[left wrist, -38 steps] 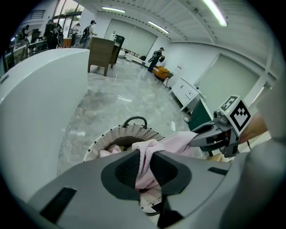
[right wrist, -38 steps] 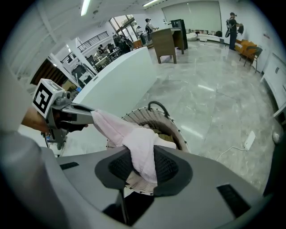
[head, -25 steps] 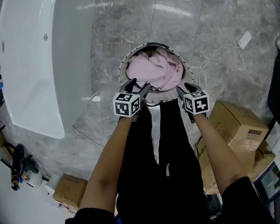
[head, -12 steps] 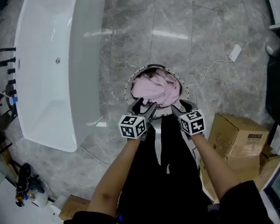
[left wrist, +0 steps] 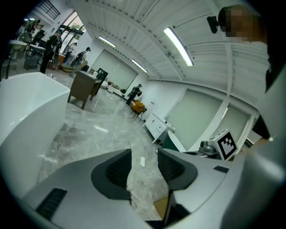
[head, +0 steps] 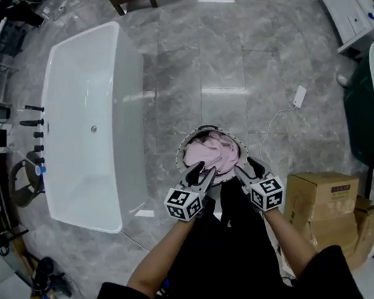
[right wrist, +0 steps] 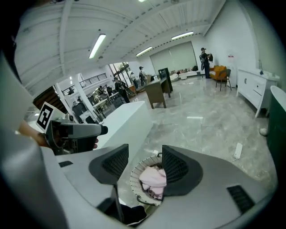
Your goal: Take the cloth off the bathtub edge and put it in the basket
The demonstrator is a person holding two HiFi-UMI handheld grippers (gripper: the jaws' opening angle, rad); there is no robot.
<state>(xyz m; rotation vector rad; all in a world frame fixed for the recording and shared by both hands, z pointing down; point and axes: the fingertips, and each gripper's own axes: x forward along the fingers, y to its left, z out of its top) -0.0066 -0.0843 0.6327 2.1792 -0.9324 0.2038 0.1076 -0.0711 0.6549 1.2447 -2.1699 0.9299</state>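
Note:
The pink cloth (head: 210, 155) lies bunched inside the round basket (head: 182, 154) on the grey marble floor, right of the white bathtub (head: 87, 122). Both grippers hover above the basket's near rim, in front of the person's legs. My left gripper (head: 201, 172) is empty and its jaws are closing, with only floor showing between its jaws (left wrist: 144, 167). My right gripper (head: 246, 166) is opening and holds nothing. In the right gripper view the basket (right wrist: 135, 179) and cloth (right wrist: 153, 178) show far below, through the gap of that gripper (right wrist: 145, 167).
Cardboard boxes (head: 321, 199) are stacked on the floor to the right of the legs. A white power strip (head: 299, 96) with its cable lies beyond the basket. A dark green tub (head: 366, 117) stands at the right edge, and taps (head: 32, 126) along the bathtub's left side.
The camera has risen, so basket and tub look smaller and farther. Both grippers have lifted off the basket and drawn closer together. The cloth stays in the basket.

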